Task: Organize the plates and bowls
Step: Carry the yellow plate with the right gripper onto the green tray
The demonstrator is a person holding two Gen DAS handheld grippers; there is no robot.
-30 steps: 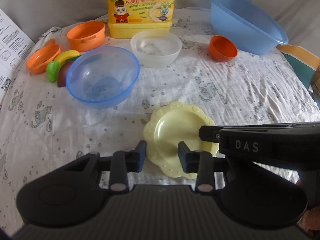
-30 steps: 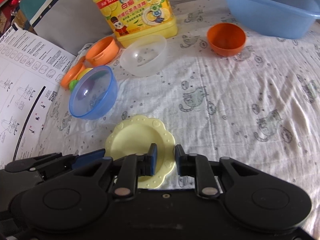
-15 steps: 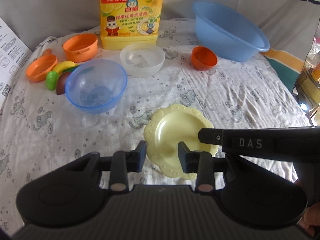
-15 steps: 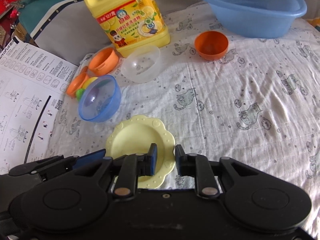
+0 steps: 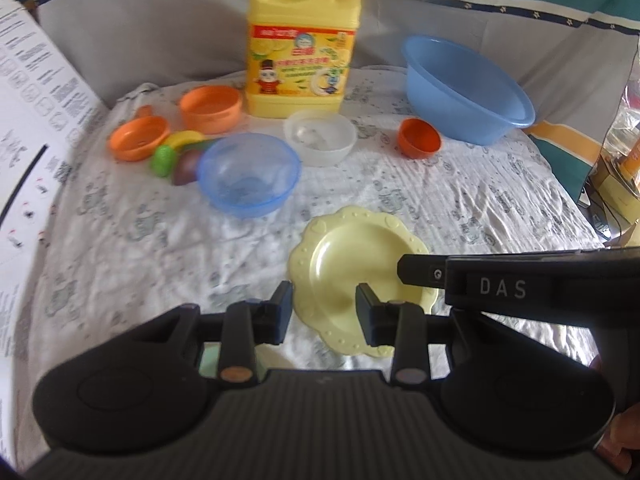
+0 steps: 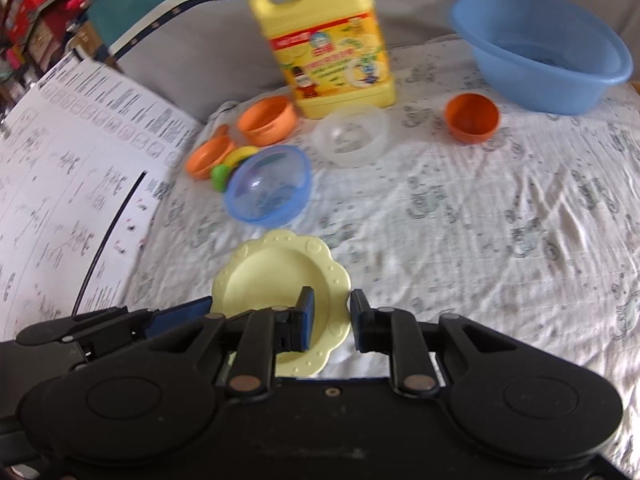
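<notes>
A pale yellow scalloped plate lies on the cloth just ahead of both grippers; it also shows in the right wrist view. My left gripper is open and empty, over the plate's near left rim. My right gripper is open and empty, over the plate's near right rim. Farther back stand a blue bowl, a clear bowl, a small orange bowl and a large blue basin.
A big yellow detergent jug stands at the back. Two orange dishes and toy fruit lie at the back left. A printed paper sheet rises on the left.
Both grippers have pulled back and up, so more of the table and the whole jug show. The plate and bowls have not moved. Both stay open.
</notes>
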